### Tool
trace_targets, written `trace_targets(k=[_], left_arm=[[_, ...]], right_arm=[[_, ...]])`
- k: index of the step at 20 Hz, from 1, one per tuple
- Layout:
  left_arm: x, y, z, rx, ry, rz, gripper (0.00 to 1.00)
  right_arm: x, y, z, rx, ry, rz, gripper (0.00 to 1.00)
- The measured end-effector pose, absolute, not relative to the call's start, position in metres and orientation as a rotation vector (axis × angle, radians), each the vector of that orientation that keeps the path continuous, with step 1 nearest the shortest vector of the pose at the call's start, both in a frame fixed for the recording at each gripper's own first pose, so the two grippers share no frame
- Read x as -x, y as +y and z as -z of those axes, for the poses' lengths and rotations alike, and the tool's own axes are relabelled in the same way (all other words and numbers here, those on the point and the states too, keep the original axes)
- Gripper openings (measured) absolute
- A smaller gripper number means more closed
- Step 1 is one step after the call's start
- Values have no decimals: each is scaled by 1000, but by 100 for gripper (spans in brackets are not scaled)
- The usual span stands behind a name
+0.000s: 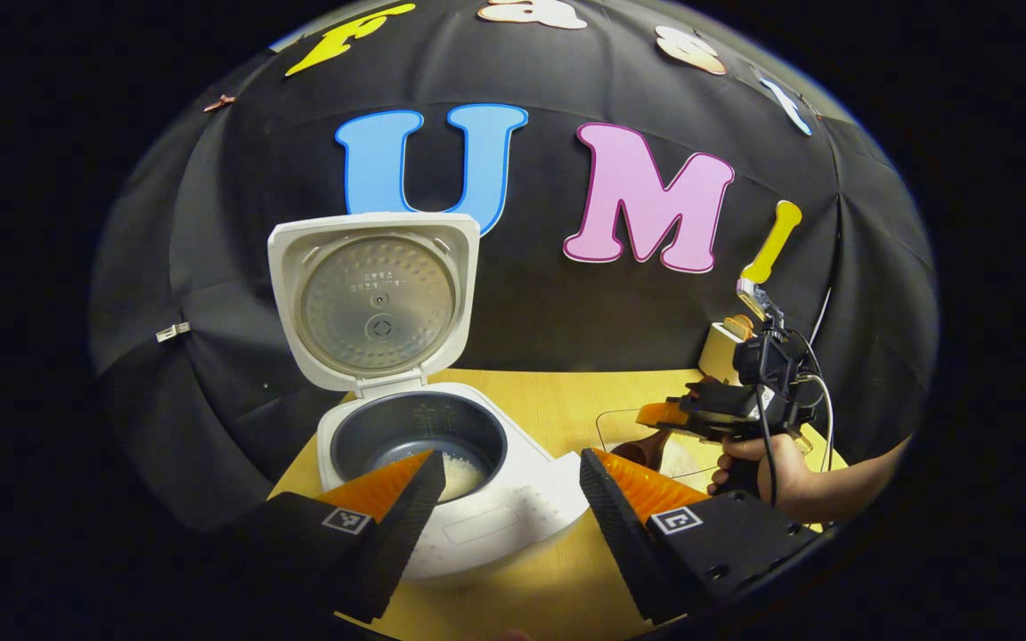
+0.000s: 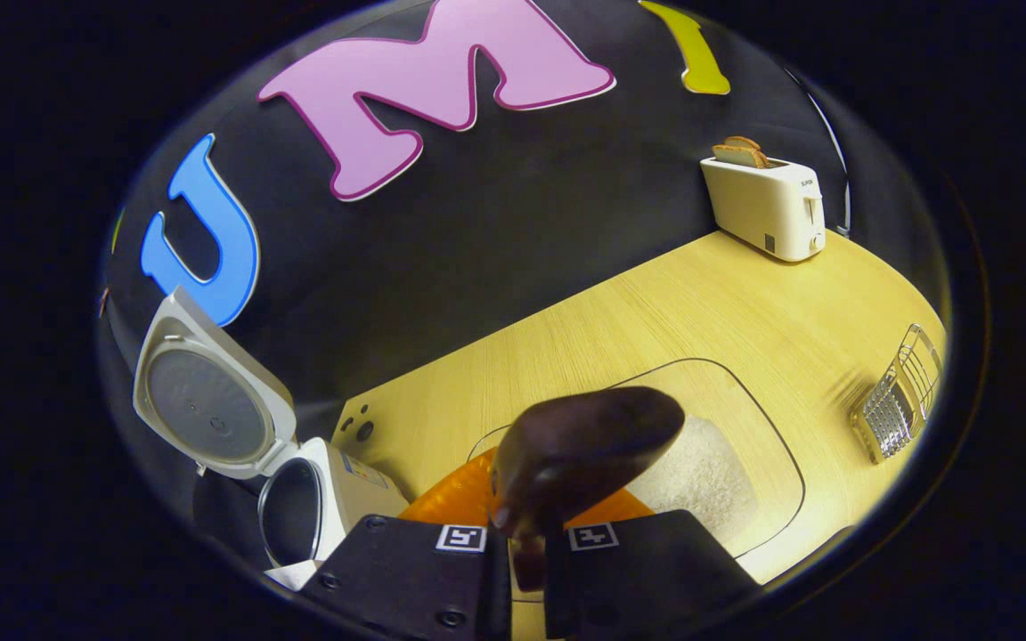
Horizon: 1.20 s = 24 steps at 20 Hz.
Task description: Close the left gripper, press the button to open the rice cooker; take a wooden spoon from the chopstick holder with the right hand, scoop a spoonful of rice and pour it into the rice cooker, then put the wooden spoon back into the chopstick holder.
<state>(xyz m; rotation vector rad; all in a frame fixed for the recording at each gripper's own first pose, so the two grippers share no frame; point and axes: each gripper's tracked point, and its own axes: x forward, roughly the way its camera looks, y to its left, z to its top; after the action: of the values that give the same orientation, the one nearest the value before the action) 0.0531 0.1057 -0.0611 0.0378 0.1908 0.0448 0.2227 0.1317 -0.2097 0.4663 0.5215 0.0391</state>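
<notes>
Hovering over the clear rice container (image 2: 745,418), the right gripper (image 2: 526,556) has its fingers pressed together on the handle of the wooden spoon (image 2: 586,443), whose dark bowl juts forward past the fingertips and hangs just above the heap of white rice (image 2: 691,476). The spoon's long axis runs straight out along the gripper, so its bowl leads wherever the hand points. The rice cooker (image 1: 477,499) stands off to that gripper's left, lid (image 1: 375,298) swung fully up, the inner pot (image 1: 419,436) open to the ceiling with some rice already lying in its bottom. The left gripper (image 1: 504,499) waits right in front of the cooker with its fingers spread apart and nothing between them; it is by far the nearer one to the pot, yet the spoon is the right hand's job. From the left gripper view the hand (image 1: 758,467) carrying the right gripper sits well to the side, over the container. The wire chopstick holder (image 2: 896,405) stands farther out on the table (image 2: 655,312), on the side away from the cooker, near the toaster (image 2: 767,200). Whether this is another dip or the return trip, I cannot tell.
</notes>
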Motion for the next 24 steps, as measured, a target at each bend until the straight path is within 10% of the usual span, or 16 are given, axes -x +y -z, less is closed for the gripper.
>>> trace_targets(k=[24], left_arm=[[-24, 105, 43, -81, 131, -86, 98]], right_arm=[[-224, 105, 82, -619, 360, -110, 18]])
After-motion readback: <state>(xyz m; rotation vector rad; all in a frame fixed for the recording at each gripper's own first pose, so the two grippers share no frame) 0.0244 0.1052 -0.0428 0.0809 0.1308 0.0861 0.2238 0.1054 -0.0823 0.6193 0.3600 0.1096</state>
